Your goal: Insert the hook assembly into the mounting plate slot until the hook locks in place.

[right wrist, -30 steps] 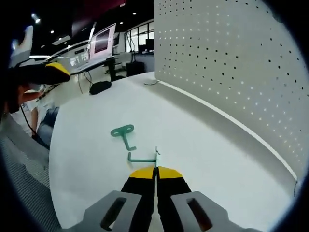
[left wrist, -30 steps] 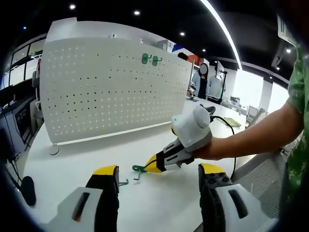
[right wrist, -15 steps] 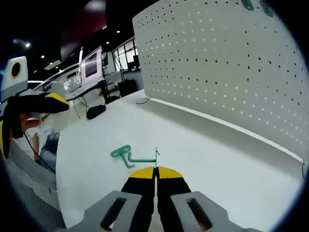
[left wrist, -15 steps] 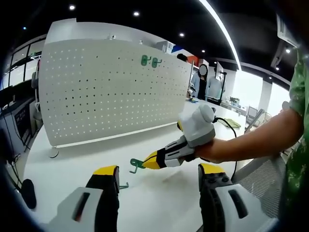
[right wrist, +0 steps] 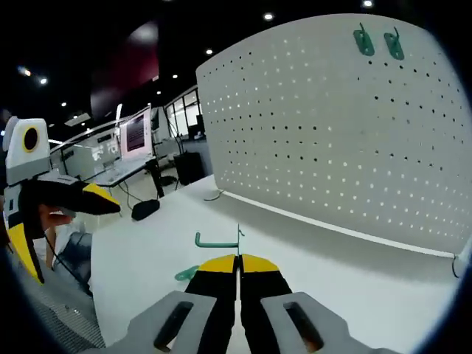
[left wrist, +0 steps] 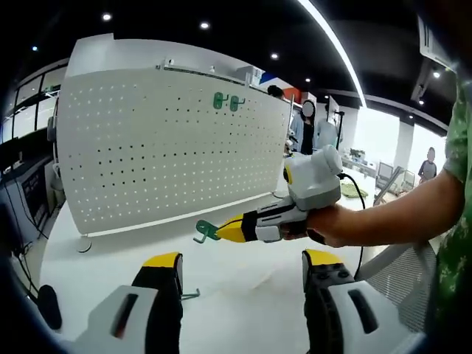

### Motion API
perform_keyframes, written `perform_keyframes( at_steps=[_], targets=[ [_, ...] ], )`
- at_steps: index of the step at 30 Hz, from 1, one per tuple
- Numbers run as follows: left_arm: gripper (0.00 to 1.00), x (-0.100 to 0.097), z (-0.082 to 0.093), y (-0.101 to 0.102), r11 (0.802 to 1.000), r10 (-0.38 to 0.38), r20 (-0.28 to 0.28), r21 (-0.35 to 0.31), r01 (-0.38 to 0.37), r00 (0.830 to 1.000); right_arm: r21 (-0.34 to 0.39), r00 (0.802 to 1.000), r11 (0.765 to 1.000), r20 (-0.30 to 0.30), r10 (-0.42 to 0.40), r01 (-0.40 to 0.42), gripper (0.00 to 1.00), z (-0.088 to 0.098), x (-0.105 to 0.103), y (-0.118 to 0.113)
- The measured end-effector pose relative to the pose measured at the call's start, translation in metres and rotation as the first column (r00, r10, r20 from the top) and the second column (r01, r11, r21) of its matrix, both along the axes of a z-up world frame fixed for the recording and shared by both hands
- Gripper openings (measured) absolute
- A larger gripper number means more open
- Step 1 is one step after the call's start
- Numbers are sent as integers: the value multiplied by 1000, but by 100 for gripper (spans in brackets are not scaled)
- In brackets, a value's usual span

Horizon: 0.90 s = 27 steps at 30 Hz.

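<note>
Above the white table (right wrist: 354, 287), our right gripper (right wrist: 237, 259) pinches a thin, stiff, light green hook (right wrist: 215, 241) by its stem, facing the pegboard (right wrist: 332, 140); our left gripper (left wrist: 240, 265) is open and empty.

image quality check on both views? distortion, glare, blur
Left gripper view: strong fisheye bows the pegboard; windows at right blow out; right gripper and its green hook sharp. Right gripper view: same bowing, ceiling spots flare, far desks soft, held hook crisp.

table hook (left wrist: 189, 295) half-hidden (behind left tongs (left wrist: 240, 269))
</note>
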<state>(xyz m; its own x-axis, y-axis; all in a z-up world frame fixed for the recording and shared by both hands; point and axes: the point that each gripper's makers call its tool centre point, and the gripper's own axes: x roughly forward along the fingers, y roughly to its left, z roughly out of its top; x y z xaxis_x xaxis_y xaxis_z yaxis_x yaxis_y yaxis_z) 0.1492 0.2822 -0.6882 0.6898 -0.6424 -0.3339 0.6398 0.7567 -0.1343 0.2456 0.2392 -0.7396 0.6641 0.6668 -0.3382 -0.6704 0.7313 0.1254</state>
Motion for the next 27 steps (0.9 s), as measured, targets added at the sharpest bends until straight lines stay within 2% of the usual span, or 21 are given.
perform_keyframes(
  at_steps=[7, 16, 27],
  targets=[
    [68, 2, 16, 0, 1000, -2, 32, 0, 2, 999, 55, 998, 998, 66, -19, 16, 0, 37, 0, -1],
    [67, 8, 47, 0, 1000, -3, 98, -4, 4, 995, 114, 986, 993, 158, -43, 25, 0, 86, -3, -5],
    [67, 10, 75, 1, 999, 3, 145, -38, 3, 989, 176, 969, 984, 238, -73, 31, 0, 127, -9, -8]
  ],
)
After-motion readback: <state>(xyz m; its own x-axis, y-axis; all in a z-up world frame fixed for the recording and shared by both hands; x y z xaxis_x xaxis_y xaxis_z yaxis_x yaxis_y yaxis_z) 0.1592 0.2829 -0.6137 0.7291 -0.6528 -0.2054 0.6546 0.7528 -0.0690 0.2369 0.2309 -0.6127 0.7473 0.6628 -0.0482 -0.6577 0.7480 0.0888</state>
